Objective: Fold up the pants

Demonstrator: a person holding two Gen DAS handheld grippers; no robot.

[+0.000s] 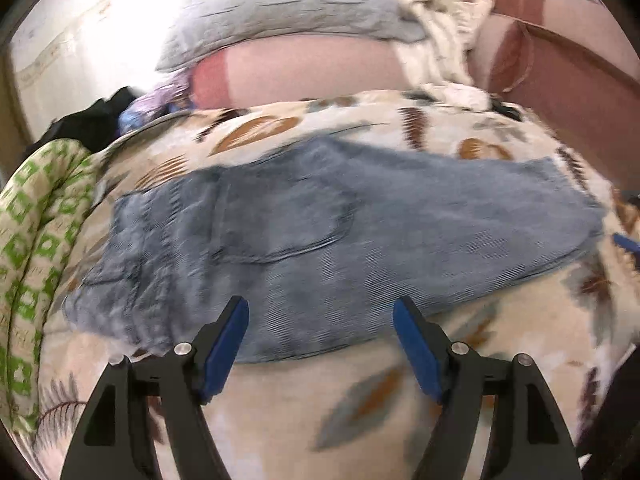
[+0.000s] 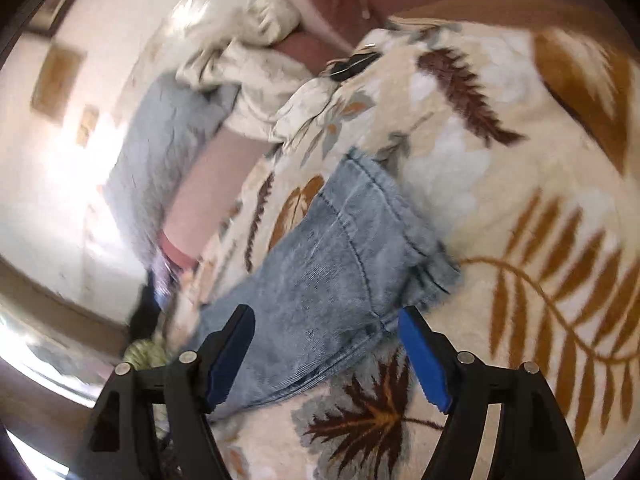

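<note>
Blue pads of my left gripper (image 1: pixel 320 316) hang nearest the lens, jaws wide apart, nothing between them, w/ the near edge of the jeans (image 1: pixel 320 224) just beyond the tips. No contact that I can see. Same story on my right gripper (image 2: pixel 326 324): jaws spread wide, empty, tips over the near long edge of the jeans (image 2: pixel 340 264) not far from the hem end, pads not pressing on cloth.

Jeans lie flat across the leaf-print blanket (image 1: pixel 360 420), legs already stacked one on the other by the look of it; waistband end toward the green-pattern cloth (image 1: pixel 28 248), hem end on the far side from it. Back pocket faces up, roughly mid-jeans. Grey pillow (image 1: pixel 280 12) sits well behind the jeans, out of the way.

Step, as I judge it: lengthwise fold looks done, both tools free and lining up for the crosswise fold. Next move prob. needs each gripper down onto one end's corners, pinching thru all layers, then carrying that end over toward the other. Risk: denim's thick, so a shallow bite may grab the top layer only. Both views blurry, so exact edge contact I can't confirm.
</note>
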